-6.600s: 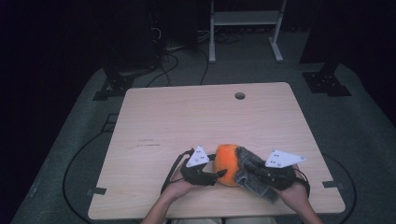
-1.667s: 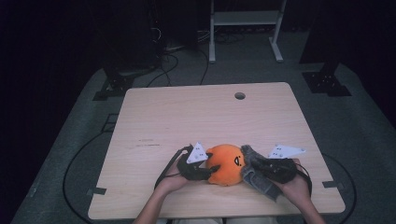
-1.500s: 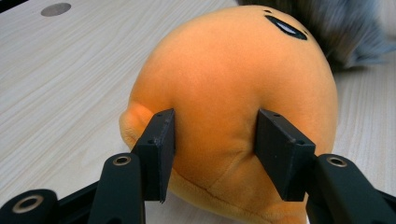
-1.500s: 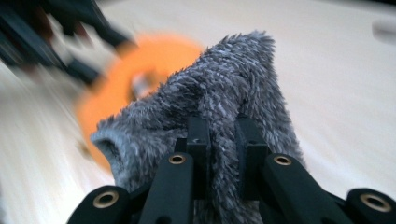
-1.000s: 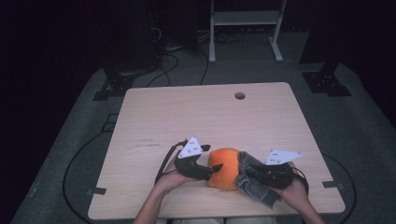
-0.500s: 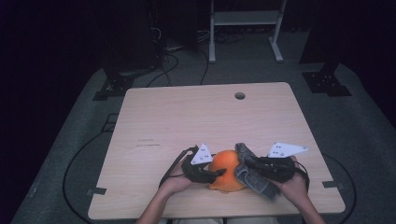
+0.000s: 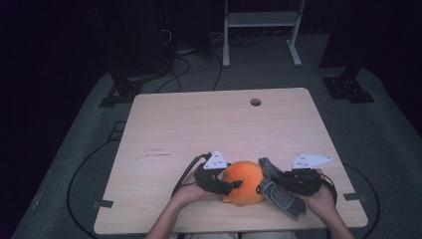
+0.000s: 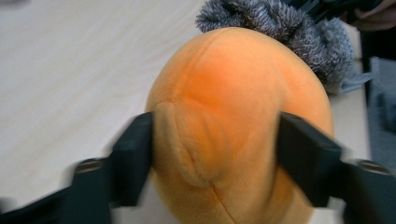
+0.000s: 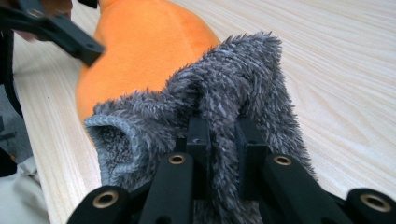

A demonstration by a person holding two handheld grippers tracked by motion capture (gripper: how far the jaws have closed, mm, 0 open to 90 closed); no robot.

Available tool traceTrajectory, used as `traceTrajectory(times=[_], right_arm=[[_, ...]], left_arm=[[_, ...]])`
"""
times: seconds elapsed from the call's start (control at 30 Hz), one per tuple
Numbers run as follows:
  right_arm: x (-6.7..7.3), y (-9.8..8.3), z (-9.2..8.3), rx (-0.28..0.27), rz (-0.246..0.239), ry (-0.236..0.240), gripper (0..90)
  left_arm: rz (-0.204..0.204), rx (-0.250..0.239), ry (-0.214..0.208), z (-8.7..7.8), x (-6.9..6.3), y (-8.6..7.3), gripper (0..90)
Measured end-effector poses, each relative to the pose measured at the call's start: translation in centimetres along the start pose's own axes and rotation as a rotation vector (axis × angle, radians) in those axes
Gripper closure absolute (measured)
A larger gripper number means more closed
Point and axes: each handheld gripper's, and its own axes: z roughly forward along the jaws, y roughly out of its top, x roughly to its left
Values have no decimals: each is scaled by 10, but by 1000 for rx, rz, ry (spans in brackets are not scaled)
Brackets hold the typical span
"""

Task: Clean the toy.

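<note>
A round orange plush toy (image 7: 243, 180) lies near the table's front edge, between my two grippers. My left gripper (image 7: 233, 185) comes in from the left, and in the left gripper view its pads (image 8: 135, 151) press on both flanks of the plush (image 8: 243, 107). Its jaws closed onto the toy and have just been opening slightly, with the toy still between them. My right gripper (image 7: 271, 180) is shut on a fold of a grey fuzzy sock (image 9: 224, 88), which leans on the right side of the plush (image 9: 140, 46). The sock's open cuff (image 7: 286, 199) trails toward the table edge.
The light wooden table (image 7: 209, 129) has a cable hole (image 7: 256, 102) at its far side. A white metal frame (image 7: 259, 20) and black stand feet (image 7: 348, 84) stand on the dark floor behind it. Cables run along the floor on the left.
My left gripper has shifted slightly right onto the plush and its jaws have closed around it. The right gripper still holds the grey sock and has hardly moved.
</note>
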Motion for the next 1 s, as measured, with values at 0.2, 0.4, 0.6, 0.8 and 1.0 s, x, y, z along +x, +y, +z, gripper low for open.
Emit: traceTrajectory(times=[0.2, 0.4, 0.6, 0.8, 1.0], right_arm=[[6, 20, -15, -100, -24, -8, 793], [-2, 5, 3, -20, 1, 56, 793], [-2, 4, -5, 15, -39, 67, 792], [-6, 14, -16, -100, -3, 19, 792], [4, 17, -8, -99, -30, 27, 792]], left_arm=[[232, -151, 93, 0, -11, 15, 453], [19, -90, -42, -1, 2, 7, 226], [-27, -52, -21, 7, 0, 8, 337], [145, -111, 11, 7, -11, 14, 441], [101, -90, -46, 1, -3, 16, 271]])
